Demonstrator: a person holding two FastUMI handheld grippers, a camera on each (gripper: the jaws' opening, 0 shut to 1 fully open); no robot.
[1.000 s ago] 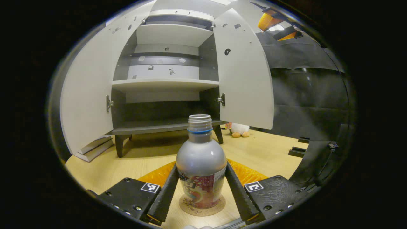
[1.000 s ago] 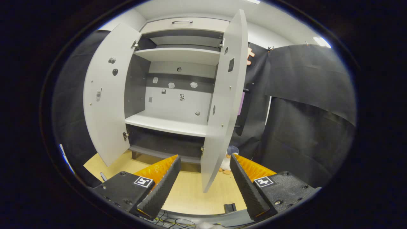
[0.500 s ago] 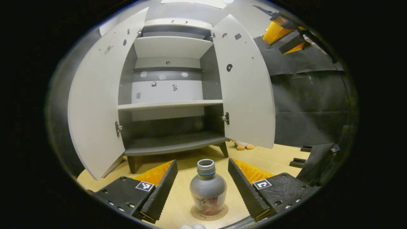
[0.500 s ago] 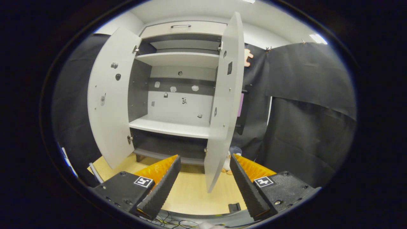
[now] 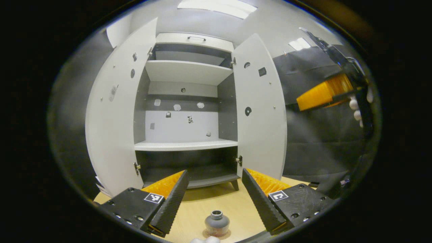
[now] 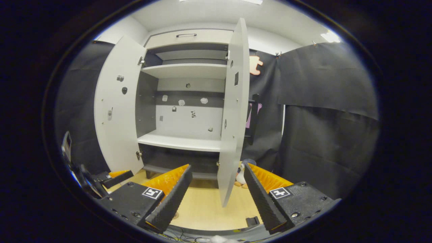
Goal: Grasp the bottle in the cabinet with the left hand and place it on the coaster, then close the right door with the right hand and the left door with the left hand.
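Observation:
The grey bottle (image 5: 217,222) stands upright on the round coaster (image 5: 216,234) on the wooden table, low in the left gripper view. My left gripper (image 5: 214,172) hangs open well above and behind it, touching nothing. The cabinet has both doors swung open: the left door (image 5: 111,118) and the right door (image 5: 261,111). My right gripper (image 6: 217,167) is open and faces the right door (image 6: 233,118) almost edge-on, a short way off. In the left gripper view, the right gripper (image 5: 324,96) is held high at the right by a hand.
The cabinet shelves (image 6: 180,141) are bare. A plush toy (image 6: 241,177) lies on the table by the cabinet's right leg. A small black block (image 6: 251,221) sits near the table's front edge. The left gripper (image 6: 111,177) shows low at the left.
My left gripper has let go of the bottle, risen and drawn back; the bottle stays on the coaster. The right gripper has shifted slightly, now seeing the right door more edge-on.

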